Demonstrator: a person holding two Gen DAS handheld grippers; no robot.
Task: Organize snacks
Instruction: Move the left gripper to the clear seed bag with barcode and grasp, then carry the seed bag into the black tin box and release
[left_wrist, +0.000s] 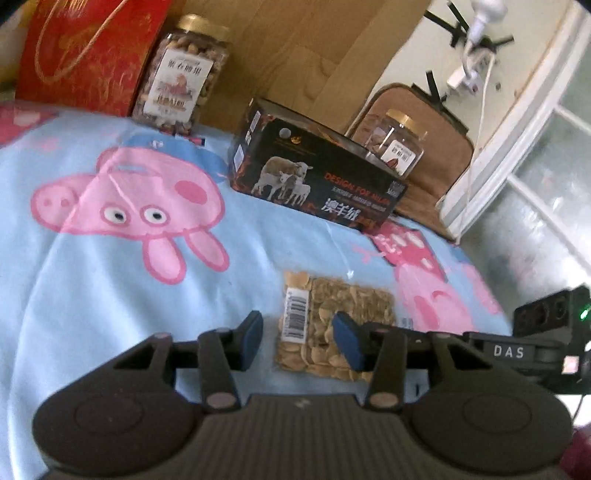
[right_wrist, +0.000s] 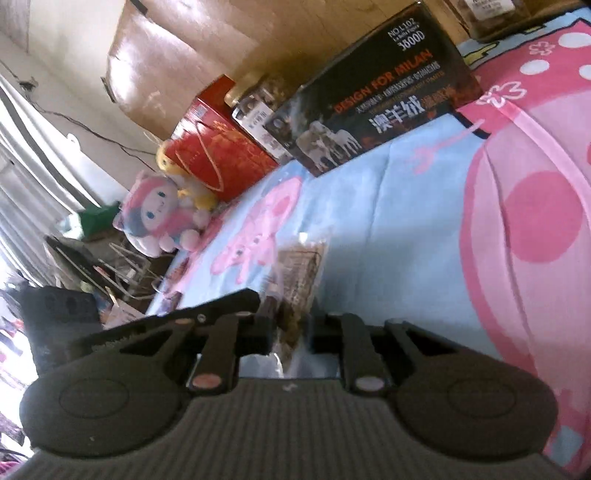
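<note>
A clear packet of seeds (left_wrist: 332, 325) with a white barcode label lies flat on the blue cartoon bedsheet (left_wrist: 110, 295). My left gripper (left_wrist: 301, 341) is open just above its near end, its blue pads (left_wrist: 251, 339) on either side. My right gripper (right_wrist: 290, 326) is shut on the edge of the same seed packet (right_wrist: 299, 269), seen side-on in the tilted right wrist view. Its body shows at the right of the left wrist view (left_wrist: 517, 347). A black open box (left_wrist: 314, 173) stands beyond, also in the right wrist view (right_wrist: 373, 96).
A full nut jar (left_wrist: 181, 81) and a red gift bag (left_wrist: 85, 51) stand at the back left. A near-empty jar (left_wrist: 399, 146) sits behind the box on a brown cushion (left_wrist: 436, 177). Plush toys (right_wrist: 159, 218) lie at the bed's far end.
</note>
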